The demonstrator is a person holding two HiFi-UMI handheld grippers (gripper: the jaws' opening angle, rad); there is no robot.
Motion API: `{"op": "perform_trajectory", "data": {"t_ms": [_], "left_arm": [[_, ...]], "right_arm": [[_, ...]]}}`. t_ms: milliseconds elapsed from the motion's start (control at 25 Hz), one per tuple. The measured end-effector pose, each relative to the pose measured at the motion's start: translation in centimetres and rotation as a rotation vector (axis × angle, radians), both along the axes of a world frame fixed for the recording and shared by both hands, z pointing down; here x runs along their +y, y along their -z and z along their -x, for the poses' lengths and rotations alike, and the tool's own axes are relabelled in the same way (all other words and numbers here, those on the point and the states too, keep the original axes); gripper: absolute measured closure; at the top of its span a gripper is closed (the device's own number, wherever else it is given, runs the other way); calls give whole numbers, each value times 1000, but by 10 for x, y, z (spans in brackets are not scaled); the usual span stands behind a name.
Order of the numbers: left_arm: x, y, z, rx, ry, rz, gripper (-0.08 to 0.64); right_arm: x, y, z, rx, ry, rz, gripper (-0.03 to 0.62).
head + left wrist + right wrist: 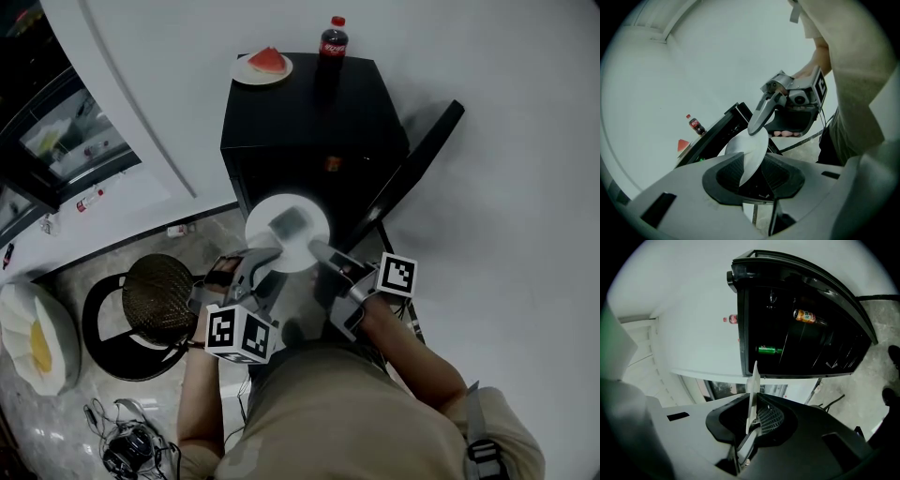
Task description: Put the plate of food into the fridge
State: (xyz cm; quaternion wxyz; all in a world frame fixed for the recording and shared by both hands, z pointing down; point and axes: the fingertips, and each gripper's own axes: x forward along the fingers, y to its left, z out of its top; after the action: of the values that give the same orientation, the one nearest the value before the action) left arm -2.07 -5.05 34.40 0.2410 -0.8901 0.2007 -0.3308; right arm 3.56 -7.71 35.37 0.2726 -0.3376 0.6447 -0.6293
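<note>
A white plate (287,232) with a grey piece of food (289,223) on it hangs in front of the black fridge (300,122), whose door (417,159) stands open to the right. My left gripper (265,261) is shut on the plate's near-left rim. The right gripper (319,251) is shut on its near-right rim. In the left gripper view the plate (751,157) leans between my left gripper's (752,171) pads, and the right gripper (761,117) clamps the far rim. In the right gripper view the plate (753,385) stands edge-on in my right gripper (752,416), facing the dark fridge interior (801,333).
On the fridge top are a plate with watermelon (262,67) and a cola bottle (333,42). Inside lie a can (805,315) and a green bottle (768,350). A round woven stool (157,298) stands left of me, with cables (127,441) on the floor.
</note>
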Motion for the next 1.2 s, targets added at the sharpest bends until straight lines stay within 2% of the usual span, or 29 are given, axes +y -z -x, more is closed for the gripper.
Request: {"op": "perform_trajectory", "data": {"t_ms": [600, 1200], "left_arm": [[16, -24, 1, 1, 21, 74, 437], [33, -48, -39, -62, 42, 149, 436]], "right_arm": [[14, -22, 0, -9, 4, 44, 546], [29, -49, -40, -12, 25, 111, 551]]}}
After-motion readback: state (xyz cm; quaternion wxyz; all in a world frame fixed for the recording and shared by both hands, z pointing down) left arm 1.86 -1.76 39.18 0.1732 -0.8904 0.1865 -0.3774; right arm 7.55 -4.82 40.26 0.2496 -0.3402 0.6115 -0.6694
